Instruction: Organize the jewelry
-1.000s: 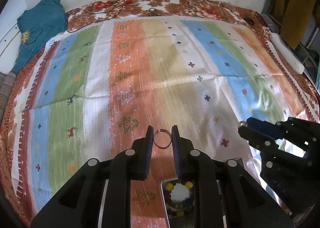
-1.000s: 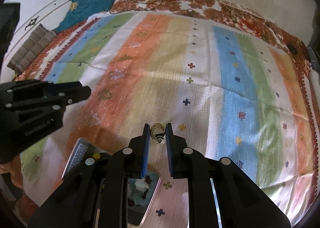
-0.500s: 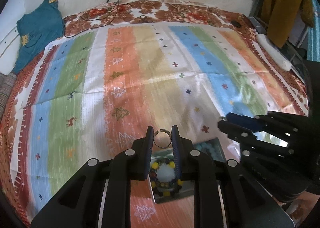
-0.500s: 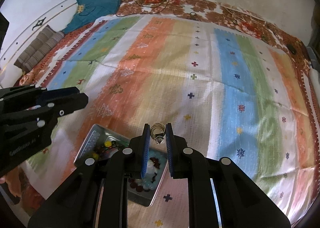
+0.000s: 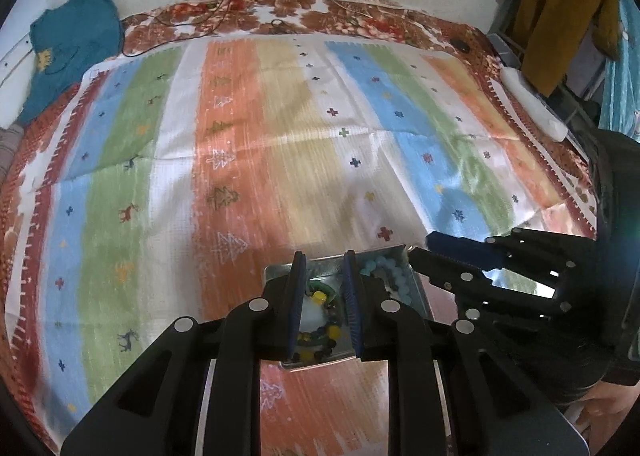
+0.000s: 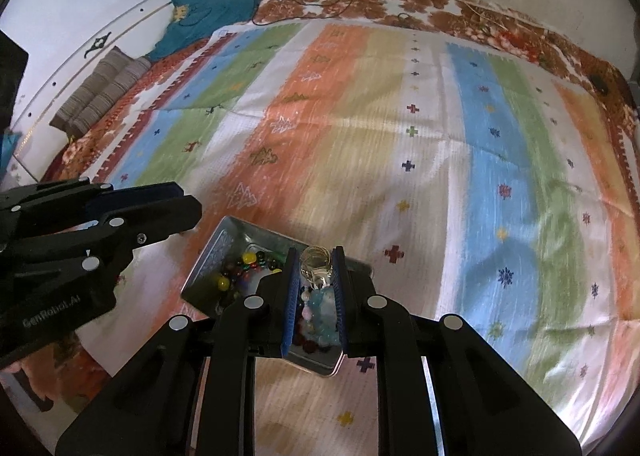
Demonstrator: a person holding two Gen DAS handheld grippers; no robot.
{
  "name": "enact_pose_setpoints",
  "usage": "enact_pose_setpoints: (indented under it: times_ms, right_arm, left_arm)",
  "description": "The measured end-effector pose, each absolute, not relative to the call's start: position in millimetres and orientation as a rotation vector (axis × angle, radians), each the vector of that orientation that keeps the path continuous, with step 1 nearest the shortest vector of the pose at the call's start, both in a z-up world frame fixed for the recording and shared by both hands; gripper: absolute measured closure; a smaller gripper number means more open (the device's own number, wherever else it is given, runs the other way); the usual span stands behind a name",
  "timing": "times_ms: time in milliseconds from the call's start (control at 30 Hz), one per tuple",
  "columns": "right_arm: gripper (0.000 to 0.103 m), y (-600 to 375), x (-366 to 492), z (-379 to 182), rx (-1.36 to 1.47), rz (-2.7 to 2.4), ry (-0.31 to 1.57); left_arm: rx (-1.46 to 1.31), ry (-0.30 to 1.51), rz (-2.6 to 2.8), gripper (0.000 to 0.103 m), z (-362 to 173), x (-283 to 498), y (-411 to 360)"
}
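An open metal tin (image 5: 417, 288) (image 6: 224, 244) holding several bead bracelets (image 5: 320, 332) lies on the striped cloth, under both sets of fingertips. My left gripper (image 5: 324, 256) hangs over the tin's left half with its jaws narrow. The thin silver ring between its pads is faint against the metal. My right gripper (image 6: 315, 252) hovers over the tin's right half, and its jaws are opening. A gold ring with a clear stone (image 6: 316, 263) is still between the pads. Each view shows the other gripper beside the tin: the right gripper (image 5: 424, 252) and the left gripper (image 6: 188, 199).
The striped cloth (image 5: 280, 143) covers a bed with a floral brown sheet. A teal garment (image 5: 76, 43) and cables lie at the back left, and a striped cushion (image 6: 104, 91) is beyond the left edge. A mustard garment (image 5: 560, 7) hangs at the right, above a white bar (image 5: 532, 103).
Both grippers drew back over the cloth, so the tin came from the bottom edge of both views to under their fingertips. The right jaws stand slightly wider.
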State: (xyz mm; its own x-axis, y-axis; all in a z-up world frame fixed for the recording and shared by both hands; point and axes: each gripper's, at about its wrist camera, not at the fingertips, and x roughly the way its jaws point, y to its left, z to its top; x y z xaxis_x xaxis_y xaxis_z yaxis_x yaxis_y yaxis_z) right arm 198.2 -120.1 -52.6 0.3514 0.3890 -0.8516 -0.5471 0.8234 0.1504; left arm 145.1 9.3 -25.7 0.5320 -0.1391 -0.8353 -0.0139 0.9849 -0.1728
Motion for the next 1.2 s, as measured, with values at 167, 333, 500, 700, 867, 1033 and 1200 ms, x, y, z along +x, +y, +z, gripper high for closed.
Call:
enact_pose_setpoints:
  times_ms: [167, 333, 500, 700, 867, 1033, 1200]
  right_arm:
    - [0.068, -123.4, 191.8, -50.1, -0.167, 0.610, 1.038]
    - [0.067, -128.7, 179.3, -44.7, -0.169, 0.607, 1.009]
    - [0.059, -134.6, 169.2, -38.5, -0.180, 0.606, 0.978]
    - [0.047, -142.8, 158.2, -30.8, -0.189, 0.605, 0.933]
    - [0.041, -151.7, 149.3, -26.3, -0.185, 0.598, 0.902]
    - [0.034, -156.9, 141.6, -22.9, -0.188, 0.589, 0.879]
    - [0.029, -162.5, 132.9, -21.7, -0.184, 0.602, 0.871]
  left_arm:
    - [-0.163, 0.998, -0.050, 0.075, -24.8, 135.9, 10.4]
    - [-0.167, 0.999, -0.047, 0.073, -21.5, 124.4, 11.1]
    - [-0.153, 0.962, -0.064, 0.062, -10.9, 102.5, 5.4]
    - [-0.144, 0.936, -0.040, 0.054, -7.7, 83.5, 4.8]
    - [-0.175, 0.921, -0.027, 0.046, -5.1, 74.2, 12.8]
    - [-0.151, 0.894, -0.008, 0.034, -2.8, 67.8, 10.8]
    - [-0.114, 0.853, -0.005, 0.022, 1.0, 58.8, 4.9]
